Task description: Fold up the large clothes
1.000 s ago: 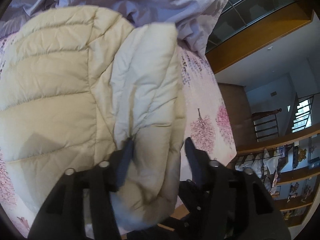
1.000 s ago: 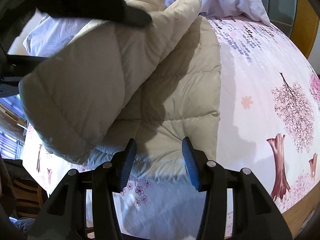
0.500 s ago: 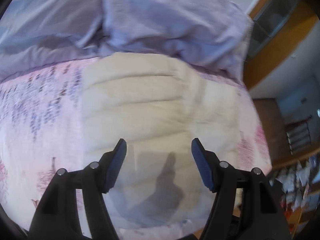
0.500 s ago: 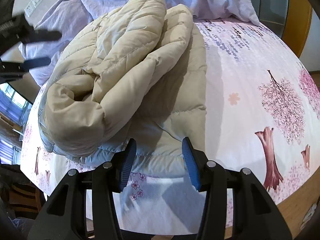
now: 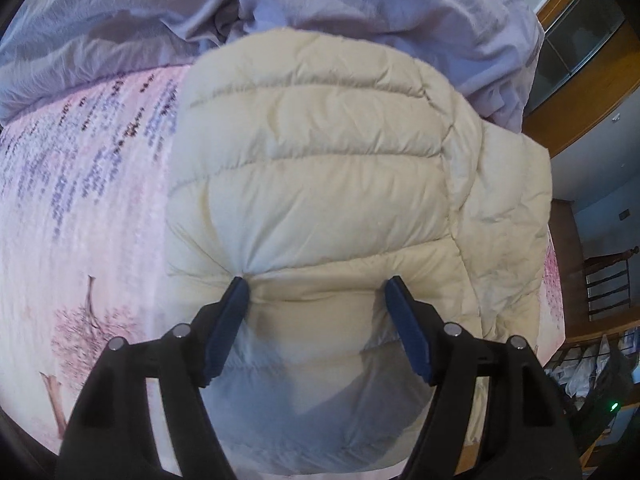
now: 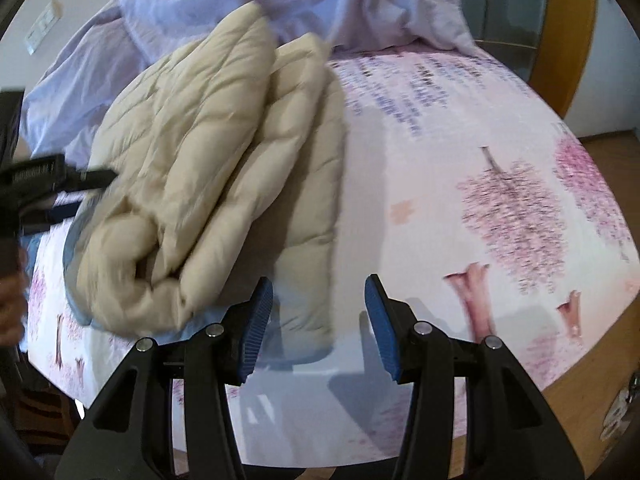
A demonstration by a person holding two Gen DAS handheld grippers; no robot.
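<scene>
A cream quilted puffer jacket lies folded over itself on the bed; its pale blue lining shows at the near hem. My left gripper is open, its blue fingertips pressed against the jacket's puffy near edge, one on each side of a bulge. In the right wrist view the jacket lies left of centre, with a sleeve rolled on top. My right gripper is open and empty, just above the jacket's near right corner. The left gripper shows at that view's left edge, beside the jacket.
The bed has a pink sheet with tree prints. A crumpled lilac duvet is heaped behind the jacket. A wooden bed frame and the floor lie to the right. Shelves and a chair stand beyond the bed.
My left gripper let go of the sleeve, which now lies folded on the jacket, and moved to the jacket's near edge. My right gripper shifted slightly right.
</scene>
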